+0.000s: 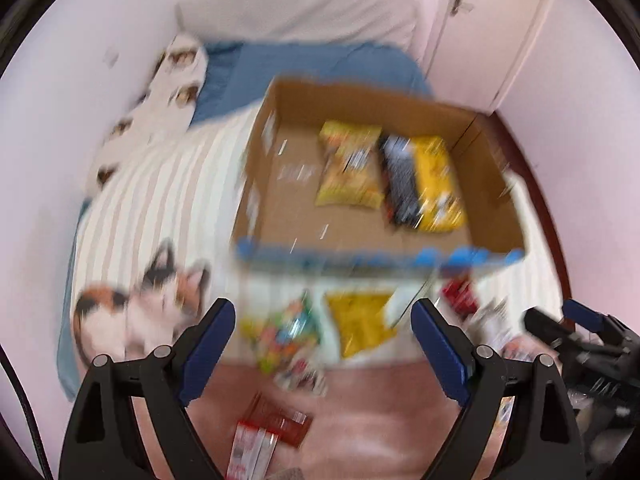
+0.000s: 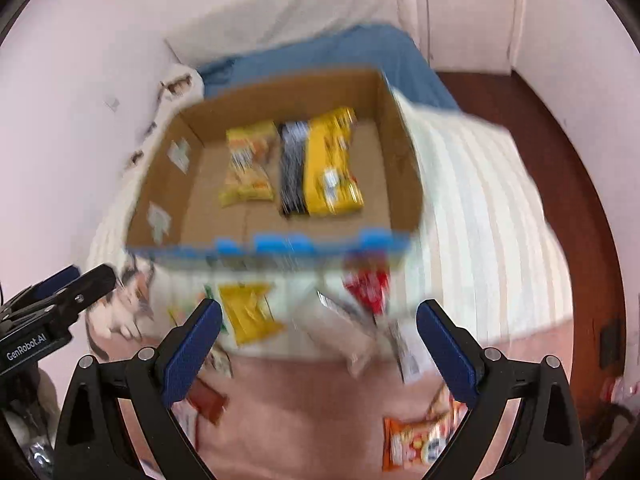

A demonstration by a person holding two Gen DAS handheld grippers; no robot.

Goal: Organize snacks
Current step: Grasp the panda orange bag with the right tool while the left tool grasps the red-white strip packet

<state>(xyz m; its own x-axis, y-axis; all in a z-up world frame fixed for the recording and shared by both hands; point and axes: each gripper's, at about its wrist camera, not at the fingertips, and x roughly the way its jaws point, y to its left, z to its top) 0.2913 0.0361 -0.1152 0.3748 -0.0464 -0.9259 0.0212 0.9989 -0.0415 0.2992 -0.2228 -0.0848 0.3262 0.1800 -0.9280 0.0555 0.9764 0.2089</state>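
Note:
An open cardboard box [image 1: 276, 184] [image 2: 404, 168] lies on a bed. Inside it are a yellow snack bag [image 1: 350, 164] [image 2: 248, 164] and a yellow-and-black bag [image 1: 424, 184] [image 2: 320, 168]. In front of the box lie loose snacks: a yellow bag [image 1: 362, 320] [image 2: 250, 310], a colourful bag [image 1: 286, 332], a red packet [image 2: 368, 284], a clear-white packet [image 2: 344, 332], a red-white packet [image 1: 264, 436] and an orange bag [image 2: 420, 440]. My left gripper [image 1: 324, 336] is open and empty above the loose snacks. My right gripper [image 2: 318, 336] is open and empty. Both views are blurred.
The bed has a striped cover [image 2: 480, 220], a blue sheet [image 1: 320, 64] and a pink blanket [image 1: 380, 420] at the near edge. A cat-print fabric [image 1: 136, 308] lies at the left. Dark wooden floor [image 2: 560, 160] runs along the right. Pink walls surround the bed.

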